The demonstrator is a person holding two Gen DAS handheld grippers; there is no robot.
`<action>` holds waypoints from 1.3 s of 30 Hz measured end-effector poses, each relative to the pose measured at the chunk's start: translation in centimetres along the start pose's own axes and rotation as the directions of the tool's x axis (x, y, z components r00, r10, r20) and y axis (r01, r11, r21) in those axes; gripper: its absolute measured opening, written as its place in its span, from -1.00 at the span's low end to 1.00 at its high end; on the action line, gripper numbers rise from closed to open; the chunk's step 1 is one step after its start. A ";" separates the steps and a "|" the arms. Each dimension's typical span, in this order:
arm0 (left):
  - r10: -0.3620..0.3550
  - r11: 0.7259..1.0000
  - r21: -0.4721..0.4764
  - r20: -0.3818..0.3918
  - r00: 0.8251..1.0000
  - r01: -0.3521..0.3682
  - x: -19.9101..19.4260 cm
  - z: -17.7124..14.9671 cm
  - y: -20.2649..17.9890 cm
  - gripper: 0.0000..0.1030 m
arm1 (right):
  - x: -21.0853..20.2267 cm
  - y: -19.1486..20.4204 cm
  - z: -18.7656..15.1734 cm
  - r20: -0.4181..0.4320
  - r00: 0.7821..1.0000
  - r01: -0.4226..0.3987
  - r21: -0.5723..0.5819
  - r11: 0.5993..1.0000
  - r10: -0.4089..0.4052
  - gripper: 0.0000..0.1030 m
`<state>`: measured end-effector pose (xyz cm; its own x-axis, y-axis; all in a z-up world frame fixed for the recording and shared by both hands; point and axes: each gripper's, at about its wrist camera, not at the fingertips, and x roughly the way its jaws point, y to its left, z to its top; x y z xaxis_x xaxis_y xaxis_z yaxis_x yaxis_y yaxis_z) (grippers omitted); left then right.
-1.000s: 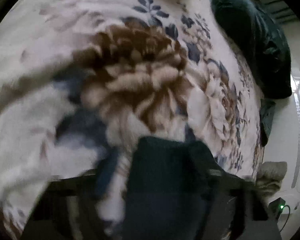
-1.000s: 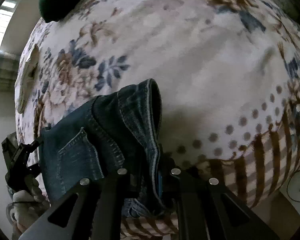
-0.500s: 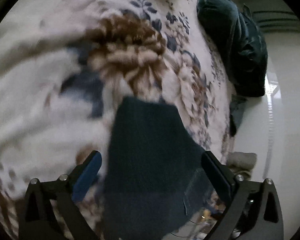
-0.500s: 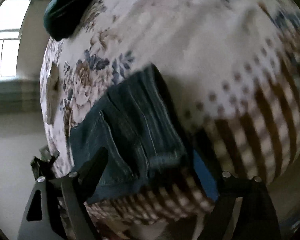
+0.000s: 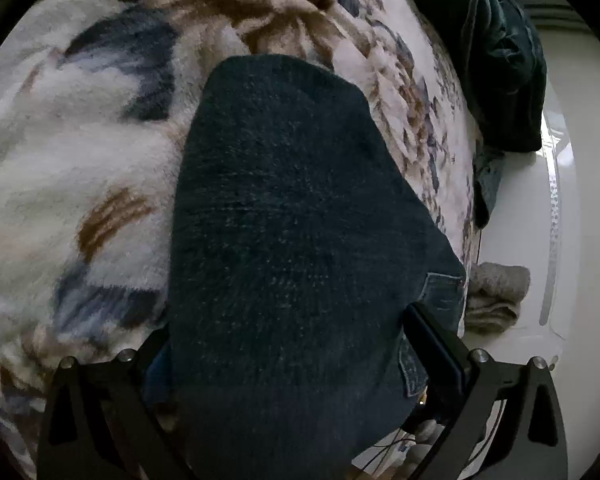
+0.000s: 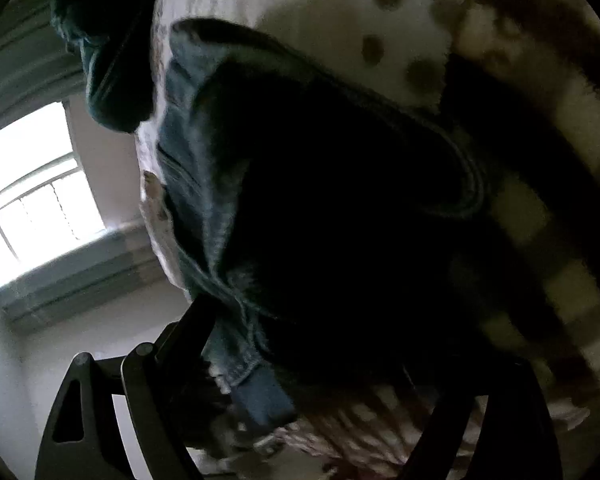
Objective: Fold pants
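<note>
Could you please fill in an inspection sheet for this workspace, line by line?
Surface: bed under a fleece blanket with a brown and blue flower print; spots and stripes near its edge.
Job's things: dark jeans lying folded on the blanket, a back pocket showing at the bed's edge.
Clutter: dark green bundle of cloth at the far end; grey towel beyond the bed's edge.
Grippers: left gripper open, fingers either side of the jeans; right gripper open, close over the jeans, its view blurred.
Cables: thin wires below the bed's edge.
Surroundings: bright window, pale walls.
</note>
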<state>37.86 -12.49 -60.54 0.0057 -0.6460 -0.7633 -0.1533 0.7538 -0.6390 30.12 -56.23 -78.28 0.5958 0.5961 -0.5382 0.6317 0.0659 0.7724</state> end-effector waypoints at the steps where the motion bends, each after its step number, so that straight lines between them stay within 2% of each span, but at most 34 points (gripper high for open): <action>1: -0.007 1.000 -0.003 -0.001 1.000 0.007 -0.1 0.0 0.2 0.98 | -0.1 0.0 -0.2 0.000 0.999 -0.034 0.003 0.999 0.034 0.74; 5: -0.060 0.997 -0.041 0.005 0.998 0.061 -0.3 -0.1 1.3 0.98 | -0.5 -1.4 -0.4 -0.018 0.987 -0.157 0.024 0.987 0.157 0.74; 8: -0.083 0.996 -0.044 -0.004 0.997 0.083 -0.3 -0.2 1.8 0.98 | 1.0 -1.9 0.1 -0.024 0.988 -0.152 0.023 0.988 0.152 0.74; 11: -0.093 0.995 -0.032 -0.031 0.995 0.092 -0.2 0.2 1.7 0.98 | 2.4 -0.2 0.1 -0.027 0.990 -0.142 -0.019 0.990 0.141 0.75; 14: -0.105 0.994 -0.031 -0.053 0.993 0.104 0.0 0.5 1.8 0.98 | 1.9 1.6 0.0 -0.059 0.977 -0.209 -0.109 0.972 0.204 0.75; 16: -0.114 0.993 -0.044 -0.060 0.992 0.112 -0.1 0.5 2.1 0.98 | 2.2 2.4 -0.2 -0.077 0.989 -0.140 -0.177 0.974 0.128 0.74; 17: -0.116 0.992 -0.049 -0.061 0.991 0.113 -0.1 0.6 2.1 0.98 | 2.6 2.2 -0.4 -0.072 0.996 -0.066 -0.208 0.976 0.052 0.74; 18: -0.117 0.992 -0.053 -0.062 0.991 0.113 -0.1 0.6 2.1 0.98 | 3.2 1.5 -0.4 -0.073 0.997 -0.025 -0.207 0.978 0.010 0.72; 19: -0.114 0.992 -0.054 -0.062 0.992 0.111 0.0 0.6 2.1 0.98 | 3.6 0.9 -0.5 -0.076 0.997 -0.018 -0.193 0.981 0.003 0.72; 23: -0.098 0.995 -0.029 -0.057 0.994 0.097 0.1 0.5 1.6 0.98 | 4.8 0.7 0.2 -0.033 0.995 -0.094 -0.108 0.990 0.091 0.75; 25: -0.099 0.995 -0.007 -0.043 0.994 0.099 0.0 0.3 1.3 0.98 | 5.5 1.1 0.3 0.003 0.990 -0.139 -0.100 0.985 0.140 0.74; 26: -0.109 0.994 0.014 -0.026 0.994 0.109 -0.2 0.1 0.9 0.98 | 5.8 1.4 0.2 0.017 0.990 -0.135 -0.110 0.985 0.138 0.69; 27: -0.118 0.992 0.038 -0.010 0.993 0.118 -0.4 -0.1 0.6 0.98 | 6.1 1.6 0.0 0.031 0.992 -0.118 -0.123 0.985 0.123 0.46; 28: -0.114 0.991 0.067 0.002 0.994 0.113 -0.7 -0.3 0.2 0.92 | 6.3 1.8 -0.4 0.048 0.994 -0.093 -0.139 0.986 0.101 0.28; 30: -0.116 0.990 0.078 0.022 0.993 0.114 -1.2 -0.6 0.0 0.63 | 6.3 1.7 -1.1 0.068 0.995 -0.068 -0.143 0.987 0.078 -0.03; 31: -0.110 0.991 0.075 0.032 0.993 0.107 -1.4 -0.6 0.2 0.21 | 6.2 1.8 -1.4 0.080 0.994 -0.058 -0.141 0.988 0.070 -0.06; 32: -0.107 0.992 0.070 0.045 0.993 0.104 -1.9 -0.6 0.5 -0.10 | 6.0 2.1 -1.4 0.088 0.994 -0.050 -0.142 0.989 0.063 -0.11; 35: -0.131 0.990 0.063 0.072 0.989 0.126 -3.3 -1.1 0.7 -0.27 | 6.5 4.1 -2.9 0.098 0.995 -0.002 -0.188 0.982 0.021 -0.15; 39: -0.147 0.985 0.104 0.094 0.985 0.137 -5.7 -1.0 -1.1 -0.30 | 7.5 8.0 -5.0 0.101 0.995 0.028 -0.253 0.967 -0.002 -0.18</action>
<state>37.03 -9.74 -55.35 0.1207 -0.7357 -0.6664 -0.0479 0.6663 -0.7442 37.18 -47.29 -74.41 0.6414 0.5124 -0.5711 0.5018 0.2829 0.8174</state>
